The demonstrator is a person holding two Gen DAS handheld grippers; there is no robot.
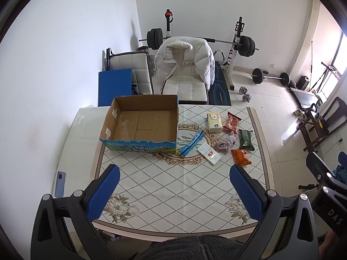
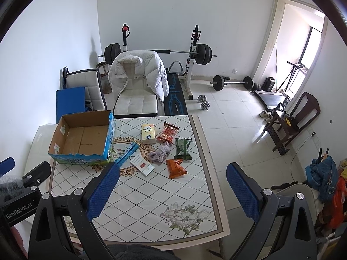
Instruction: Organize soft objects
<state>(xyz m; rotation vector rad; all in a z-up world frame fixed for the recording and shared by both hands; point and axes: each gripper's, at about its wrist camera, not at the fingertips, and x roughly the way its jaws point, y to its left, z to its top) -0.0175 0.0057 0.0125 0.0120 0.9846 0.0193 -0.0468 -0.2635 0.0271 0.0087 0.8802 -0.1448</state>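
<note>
Hovering above the near edge of the table (image 1: 173, 184), we hold both grippers high and well back from the goods — nothing has been gathered so far, as we judge it.

Largest first: the table wears a diamond-patterned cloth with a floral medallion. On its far left stands the cardboard box (image 1: 141, 123), open-topped and bare inside; we take it for the likely bin.

To the right of the box, loosely clustered:
- yellow tissue pack (image 1: 214, 122), farthest back
- green packet (image 1: 246, 139), toward the right edge
- white carton (image 1: 209, 153), flat, nearest us
- blue strip (image 1: 192, 143), slanting against the box's front corner
- red snack bag (image 1: 233, 121), beside the tissue pack
- orange snack bag (image 1: 241, 157), near the right edge
- crumpled lilac cloth (image 1: 225, 144), in the middle of the cluster, touching or nearly touching the green packet

Left gripper (image 1: 173, 195): fingers spread wide, nothing between them. Right gripper (image 2: 173, 191): likewise parted and empty, set more toward the right side of the table.

Progress: none visible. All seven pieces still lie on the cloth; every pick-and-place is left to do. Which items count as soft we can only guess — cloth and tissue pack surely, the bags probably.
</note>
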